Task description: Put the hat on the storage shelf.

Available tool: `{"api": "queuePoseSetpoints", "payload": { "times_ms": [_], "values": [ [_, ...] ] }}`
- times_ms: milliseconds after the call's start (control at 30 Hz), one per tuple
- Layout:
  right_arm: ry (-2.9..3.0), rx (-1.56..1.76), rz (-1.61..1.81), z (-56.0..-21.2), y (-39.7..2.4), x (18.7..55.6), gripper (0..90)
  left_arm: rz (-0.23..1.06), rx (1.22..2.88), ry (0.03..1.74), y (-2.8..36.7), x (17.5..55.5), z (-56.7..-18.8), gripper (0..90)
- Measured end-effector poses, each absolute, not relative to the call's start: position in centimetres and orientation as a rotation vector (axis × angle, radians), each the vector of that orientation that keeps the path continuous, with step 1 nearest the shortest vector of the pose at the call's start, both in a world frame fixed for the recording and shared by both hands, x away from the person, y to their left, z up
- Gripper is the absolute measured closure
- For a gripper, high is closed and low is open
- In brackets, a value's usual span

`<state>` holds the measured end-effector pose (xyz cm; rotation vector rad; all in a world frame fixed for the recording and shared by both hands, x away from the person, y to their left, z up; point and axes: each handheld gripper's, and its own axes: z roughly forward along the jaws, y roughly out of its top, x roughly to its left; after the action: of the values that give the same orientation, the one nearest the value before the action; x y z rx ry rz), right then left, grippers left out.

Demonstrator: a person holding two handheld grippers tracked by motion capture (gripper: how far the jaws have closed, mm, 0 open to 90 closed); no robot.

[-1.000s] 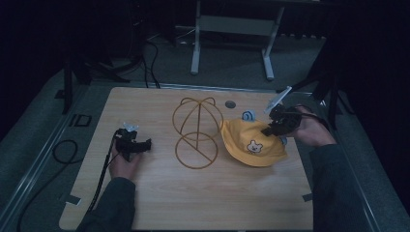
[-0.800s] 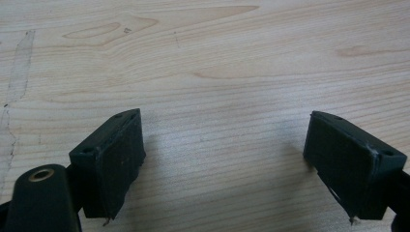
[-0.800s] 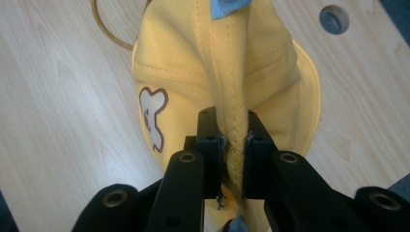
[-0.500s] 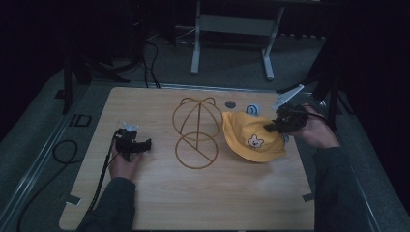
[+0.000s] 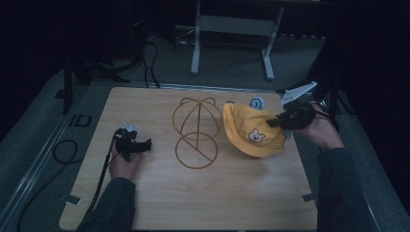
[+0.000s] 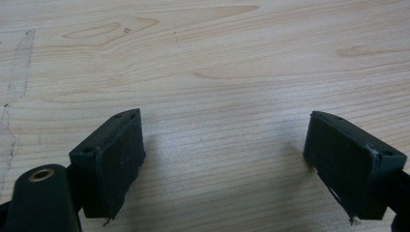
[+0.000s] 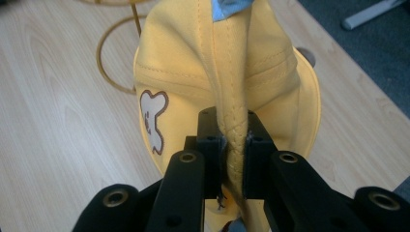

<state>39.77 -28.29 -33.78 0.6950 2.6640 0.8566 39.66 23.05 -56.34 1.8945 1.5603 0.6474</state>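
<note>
Setting: a light wooden bench (image 5: 159, 203) seen from above, in a dim room, with a grey floor around it.
Person: two forearms in dark sleeves come in from the near edge, each hand holding a black two-jaw gripper.
Left gripper (image 5: 134, 145): it rests low at the left part of the bench, well apart from everything else. In the left gripper view its jaws are spread wide with bare wood grain between them, and they hold nothing (image 6: 227, 159).
Right gripper (image 5: 278, 121): it is raised at the right side of the bench, with a grey three-cornered plate on top. In the right gripper view its jaws are pressed onto a folded, stitched seam at the hat's edge (image 7: 231, 164).
Yellow fabric hat with a small white bear patch (image 5: 249, 130): it hangs tilted from the right gripper, with its patch facing the near side. Its left edge is just beside the wire stand; whether they touch cannot be told. The lower part sits close over the bench; contact there is unclear. In the right gripper view the cloth bunches upward from the pinch (image 7: 227, 72).
Gold wire hat stand with a round ring base and domed frame (image 5: 196, 130): it stands upright at the middle of the bench, between the two grippers.
Small round blue-and-white item (image 5: 256, 102): it lies on the bench behind the hat, too small to identify.
</note>
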Motion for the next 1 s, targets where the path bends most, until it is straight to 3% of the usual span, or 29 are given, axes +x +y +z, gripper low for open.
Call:
{"api": "queuePoseSetpoints", "payload": {
  "times_ms": [1000],
  "values": [
    [2.589,0.593,1.076,-30.3,-28.1,38.8,82.3,0.647,1.895,1.561,23.0,39.7,-56.3,14.6]
  ]
}}
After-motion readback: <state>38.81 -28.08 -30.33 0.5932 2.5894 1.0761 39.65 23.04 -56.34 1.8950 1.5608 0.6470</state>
